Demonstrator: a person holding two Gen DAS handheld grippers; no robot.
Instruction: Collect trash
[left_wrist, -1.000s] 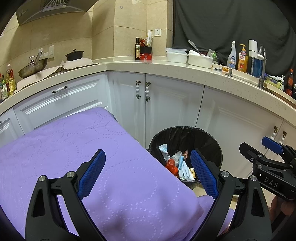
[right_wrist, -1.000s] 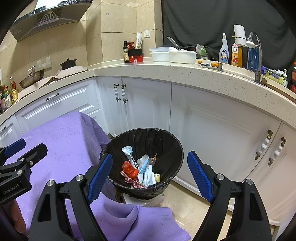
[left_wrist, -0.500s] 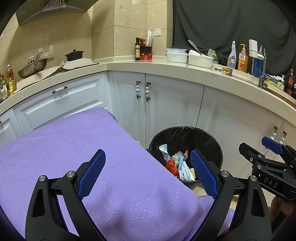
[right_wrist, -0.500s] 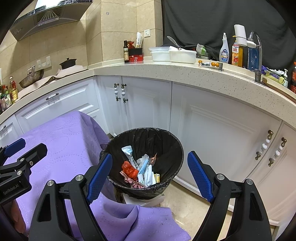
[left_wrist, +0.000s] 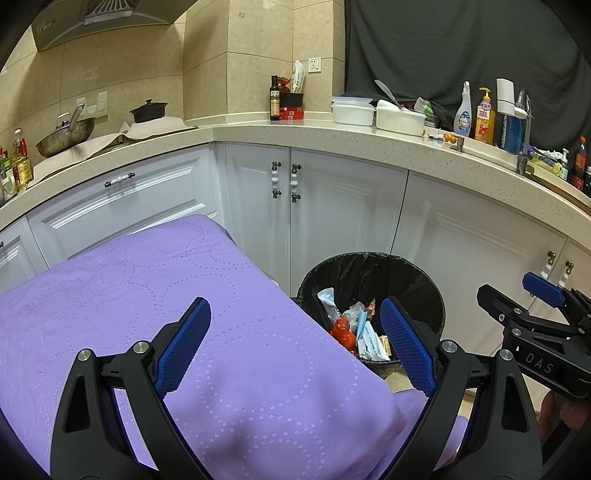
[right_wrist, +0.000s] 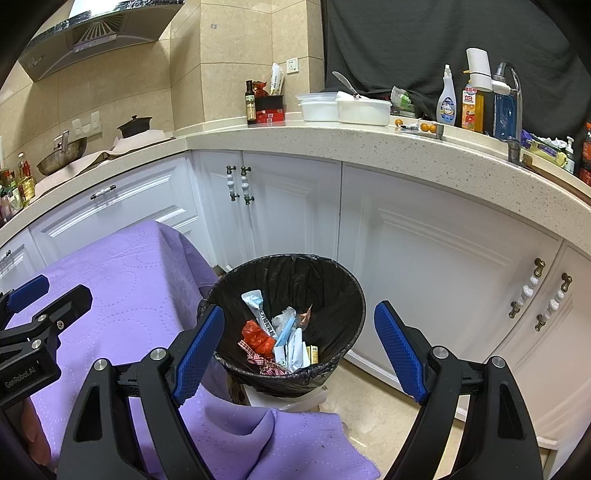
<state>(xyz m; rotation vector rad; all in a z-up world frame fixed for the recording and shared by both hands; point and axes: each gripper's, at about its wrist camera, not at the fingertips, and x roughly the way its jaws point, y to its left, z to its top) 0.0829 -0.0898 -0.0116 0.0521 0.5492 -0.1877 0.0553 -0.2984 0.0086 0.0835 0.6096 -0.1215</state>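
A round bin with a black liner (right_wrist: 343, 291) (left_wrist: 424, 280) stands on the floor beside the table. Inside it lie several wrappers (right_wrist: 284, 339) (left_wrist: 360, 328), a red one among them. My right gripper (right_wrist: 299, 339) hovers above the bin, open, with nothing between its blue pads. My left gripper (left_wrist: 295, 339) hangs over the purple tablecloth (left_wrist: 147, 295) (right_wrist: 122, 295) near its right edge, also open and holding nothing. Each gripper shows at the edge of the other's view.
White cabinets (right_wrist: 424, 258) run behind the bin under a speckled counter (right_wrist: 369, 147) carrying white tubs, bottles and a tap. A wok (left_wrist: 64, 138) and a black pot sit at the far left. Tan floor shows to the right of the bin.
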